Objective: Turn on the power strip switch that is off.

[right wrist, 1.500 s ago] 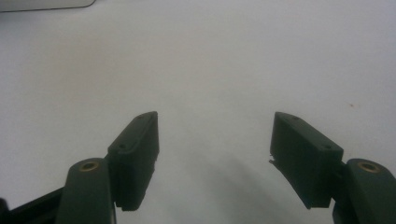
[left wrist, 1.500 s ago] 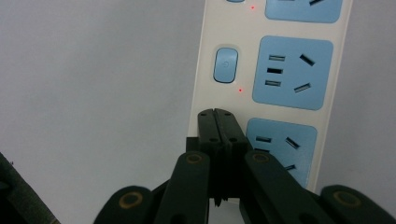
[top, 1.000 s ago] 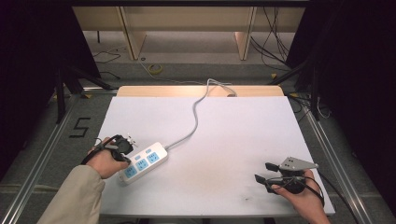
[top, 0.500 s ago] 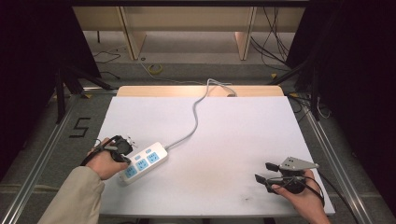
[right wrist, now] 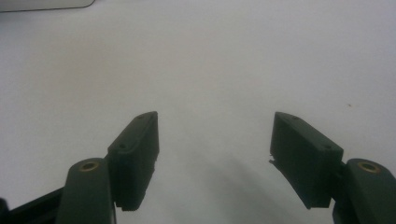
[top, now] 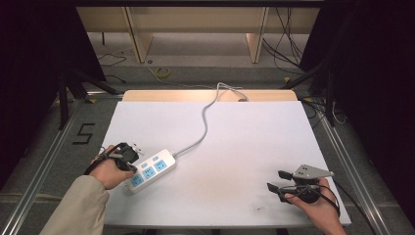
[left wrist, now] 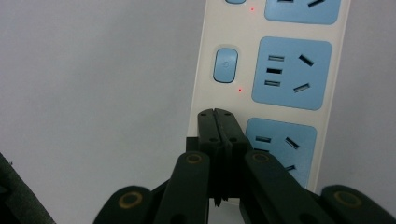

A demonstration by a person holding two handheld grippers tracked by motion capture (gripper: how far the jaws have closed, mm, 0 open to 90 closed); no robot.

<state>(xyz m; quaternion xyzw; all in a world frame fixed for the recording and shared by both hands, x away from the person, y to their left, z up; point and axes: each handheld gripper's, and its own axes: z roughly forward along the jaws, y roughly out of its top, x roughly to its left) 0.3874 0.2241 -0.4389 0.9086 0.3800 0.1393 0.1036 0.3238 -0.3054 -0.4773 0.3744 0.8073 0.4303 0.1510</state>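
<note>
A white power strip (top: 151,169) with blue sockets lies at the front left of the white table (top: 244,142), its grey cable (top: 203,122) running to the back edge. My left gripper (top: 132,157) is shut with nothing between its jaws. In the left gripper view its tips (left wrist: 218,114) sit over the strip (left wrist: 243,28) beside the nearest socket, just below a blue switch button (left wrist: 225,65). Small red lights glow beside the buttons. Whether the tips touch the strip I cannot tell. My right gripper (top: 276,180) rests open at the front right, with bare table between its jaws (right wrist: 215,140).
A wooden board (top: 195,94) borders the table's far edge. Metal rails (top: 342,161) run along both sides, and loose cables (top: 161,72) lie on the floor behind. Dark curtains stand left and right.
</note>
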